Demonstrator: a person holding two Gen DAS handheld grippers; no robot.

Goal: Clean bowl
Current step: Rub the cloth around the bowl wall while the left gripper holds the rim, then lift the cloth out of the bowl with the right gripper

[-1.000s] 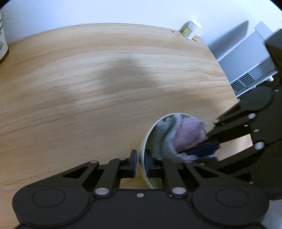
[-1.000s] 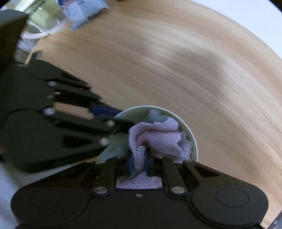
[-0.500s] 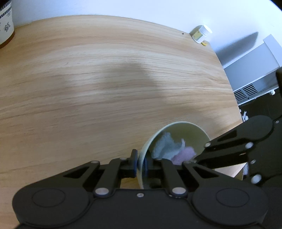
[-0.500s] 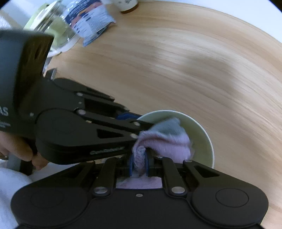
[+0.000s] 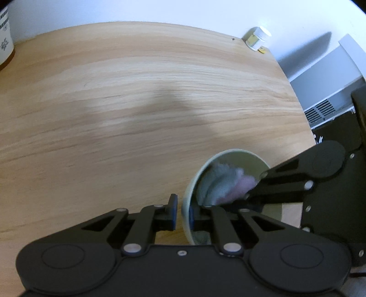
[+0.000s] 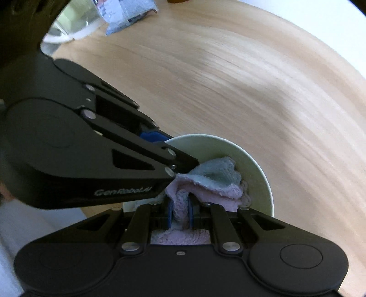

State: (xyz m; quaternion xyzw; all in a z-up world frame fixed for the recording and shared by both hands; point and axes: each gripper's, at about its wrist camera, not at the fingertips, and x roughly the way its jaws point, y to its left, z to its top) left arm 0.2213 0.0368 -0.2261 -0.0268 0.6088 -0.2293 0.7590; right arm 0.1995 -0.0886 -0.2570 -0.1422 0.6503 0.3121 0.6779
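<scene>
A pale green bowl is held tilted over the wooden table. My left gripper is shut on the bowl's rim, one finger outside and one inside. My right gripper is shut on a pink and blue-grey cloth and presses it inside the bowl. The cloth also shows in the left wrist view, with the right gripper's fingers coming in from the right. In the right wrist view the left gripper's body covers the bowl's left side.
The wooden table spreads ahead. A small white-capped jar stands at its far right corner and a labelled jar at the far left. A clear glass container and a printed packet lie at the far left.
The cloth has shifted inside the bowl, now lying toward its left and far wall with more blue-grey showing. Both grippers keep their holds. The bowl has turned slightly.
</scene>
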